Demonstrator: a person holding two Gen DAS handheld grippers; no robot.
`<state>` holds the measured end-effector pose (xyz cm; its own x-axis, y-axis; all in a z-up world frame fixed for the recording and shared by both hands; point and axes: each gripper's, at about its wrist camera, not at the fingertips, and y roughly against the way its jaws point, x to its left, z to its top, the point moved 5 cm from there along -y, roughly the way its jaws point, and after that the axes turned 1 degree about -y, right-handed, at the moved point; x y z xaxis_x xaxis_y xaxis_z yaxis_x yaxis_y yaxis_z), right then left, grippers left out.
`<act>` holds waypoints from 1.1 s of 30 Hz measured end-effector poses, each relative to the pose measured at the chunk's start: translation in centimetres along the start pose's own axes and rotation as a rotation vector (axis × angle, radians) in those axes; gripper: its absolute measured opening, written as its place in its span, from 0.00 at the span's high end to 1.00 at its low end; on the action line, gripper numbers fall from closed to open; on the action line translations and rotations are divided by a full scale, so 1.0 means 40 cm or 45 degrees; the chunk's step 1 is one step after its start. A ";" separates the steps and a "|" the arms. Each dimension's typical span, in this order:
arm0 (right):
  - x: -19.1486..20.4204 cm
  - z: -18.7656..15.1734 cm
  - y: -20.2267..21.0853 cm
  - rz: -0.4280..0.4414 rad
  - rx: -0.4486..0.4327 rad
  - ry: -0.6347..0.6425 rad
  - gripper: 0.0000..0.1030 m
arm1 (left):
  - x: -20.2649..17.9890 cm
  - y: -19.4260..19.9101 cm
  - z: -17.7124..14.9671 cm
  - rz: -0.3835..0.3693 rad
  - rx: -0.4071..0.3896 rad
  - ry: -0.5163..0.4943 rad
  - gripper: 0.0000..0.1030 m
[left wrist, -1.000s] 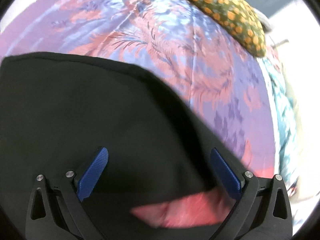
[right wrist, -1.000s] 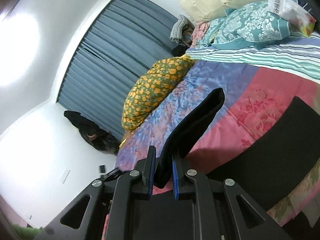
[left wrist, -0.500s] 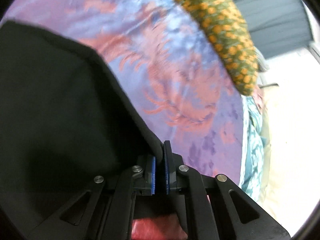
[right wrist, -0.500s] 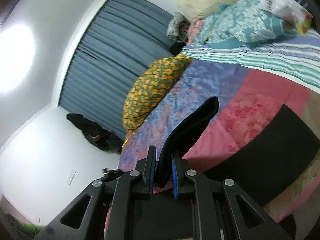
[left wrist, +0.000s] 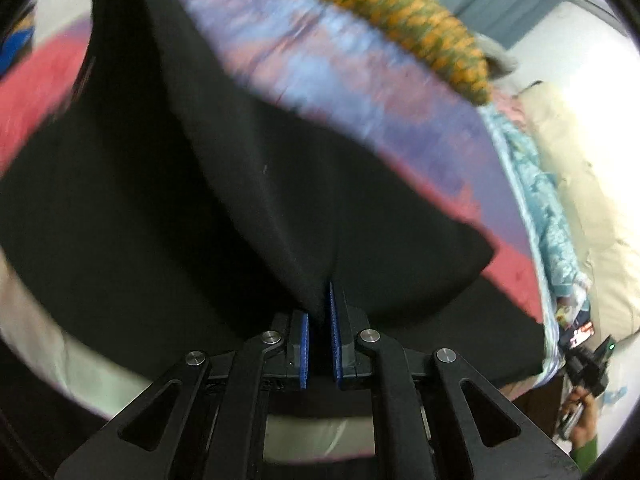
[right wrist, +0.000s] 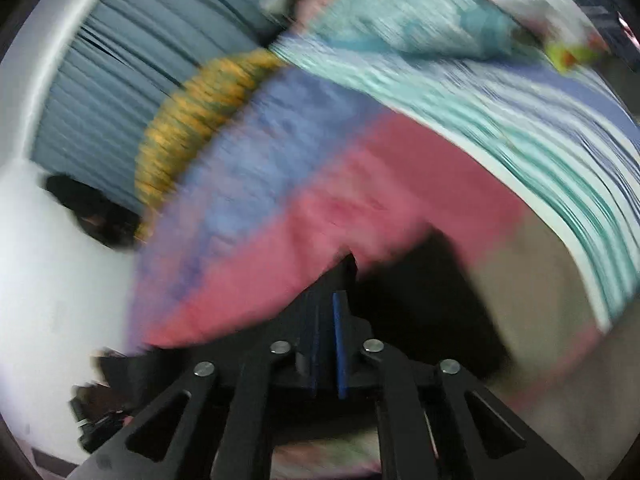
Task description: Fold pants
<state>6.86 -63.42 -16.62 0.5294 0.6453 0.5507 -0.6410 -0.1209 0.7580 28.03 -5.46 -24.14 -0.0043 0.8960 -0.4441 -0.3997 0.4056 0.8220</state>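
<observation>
The black pants (left wrist: 200, 200) lie on the bed, with one fold drawn up into a ridge over the rest. My left gripper (left wrist: 325, 292) is shut on the near end of that ridge, and black cloth shows between its blue pads (left wrist: 304, 344). The right wrist view is heavily blurred. There my right gripper (right wrist: 330, 300) points down at the bed with its jaws closing tight. A peak of black cloth sits between its pads, and more of the pants (right wrist: 420, 300) spreads to the right.
The bedspread (left wrist: 360, 92) is purple-blue and red. An orange-spotted green pillow (left wrist: 400, 12) lies at its far side, with teal pillows (right wrist: 400, 20) and a striped sheet (right wrist: 520, 120) beyond. A hand in a green sleeve (left wrist: 584, 436) holds a black device at lower right.
My left gripper went from wide open to shut on the pants' edge and swept sideways, lifting a fold. The right gripper tipped down towards the bed with its cloth.
</observation>
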 end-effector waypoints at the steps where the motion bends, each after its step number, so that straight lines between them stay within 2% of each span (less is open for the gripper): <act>1: -0.022 -0.012 -0.009 -0.034 0.027 -0.011 0.94 | 0.012 -0.003 -0.018 -0.003 0.002 0.029 0.93; 3: -0.059 -0.038 -0.024 -0.066 0.080 -0.028 0.94 | 0.012 -0.002 -0.033 -0.006 -0.001 0.028 0.93; 6: -0.061 -0.065 -0.031 -0.071 0.129 0.024 0.94 | -0.009 0.003 -0.022 0.016 -0.022 -0.040 0.93; 8: -0.054 -0.072 -0.025 -0.078 0.118 0.054 0.88 | -0.014 0.008 -0.020 0.014 -0.032 -0.049 0.93; 9: -0.053 -0.072 -0.019 -0.080 0.098 0.056 0.80 | -0.014 -0.003 -0.017 0.013 -0.033 -0.048 0.93; 11: -0.061 -0.072 -0.008 -0.096 0.059 0.049 0.32 | -0.017 -0.007 -0.015 0.013 -0.034 -0.047 0.93; 12: -0.064 -0.067 0.001 -0.113 0.024 0.044 0.31 | -0.012 -0.001 -0.025 0.016 -0.036 -0.051 0.93; 13: -0.070 -0.062 0.010 -0.118 -0.001 0.040 0.31 | -0.014 0.000 -0.027 0.021 -0.039 -0.058 0.93; 15: -0.068 -0.056 0.006 -0.090 0.025 0.047 0.31 | -0.012 0.002 -0.035 0.024 -0.040 -0.063 0.93; 18: -0.032 -0.059 -0.033 -0.074 0.118 0.182 0.34 | -0.008 0.000 -0.041 0.028 -0.036 -0.059 0.93; 21: -0.009 -0.076 -0.098 -0.139 0.232 0.298 0.42 | -0.017 -0.006 -0.037 0.036 -0.036 -0.063 0.93; 22: -0.005 -0.082 -0.111 -0.151 0.258 0.324 0.58 | -0.018 -0.003 -0.038 0.038 -0.039 -0.067 0.93; 23: 0.000 -0.087 -0.126 -0.157 0.287 0.350 0.81 | -0.018 0.000 -0.039 0.039 -0.040 -0.071 0.93; 24: 0.005 -0.096 -0.138 -0.201 0.316 0.396 0.82 | -0.021 0.003 -0.039 0.040 -0.043 -0.076 0.93; 26: 0.019 -0.097 -0.129 -0.235 0.303 0.460 0.87 | -0.025 0.008 -0.043 0.038 -0.047 -0.084 0.93; 29: 0.045 -0.085 -0.076 -0.333 0.230 0.576 0.88 | -0.050 0.022 -0.061 0.007 -0.044 -0.115 0.93; 31: 0.049 -0.075 -0.043 -0.444 0.178 0.665 0.88 | -0.080 0.029 -0.080 -0.009 -0.040 -0.167 0.93; 33: 0.026 -0.063 -0.025 -0.516 0.164 0.659 0.89 | -0.112 0.031 -0.106 -0.017 -0.030 -0.224 0.93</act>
<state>6.66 -60.74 -17.66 0.3589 0.9334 -0.0010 -0.3590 0.1391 0.9229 23.64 -9.75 -22.62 0.1607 0.9092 -0.3840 -0.4199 0.4151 0.8071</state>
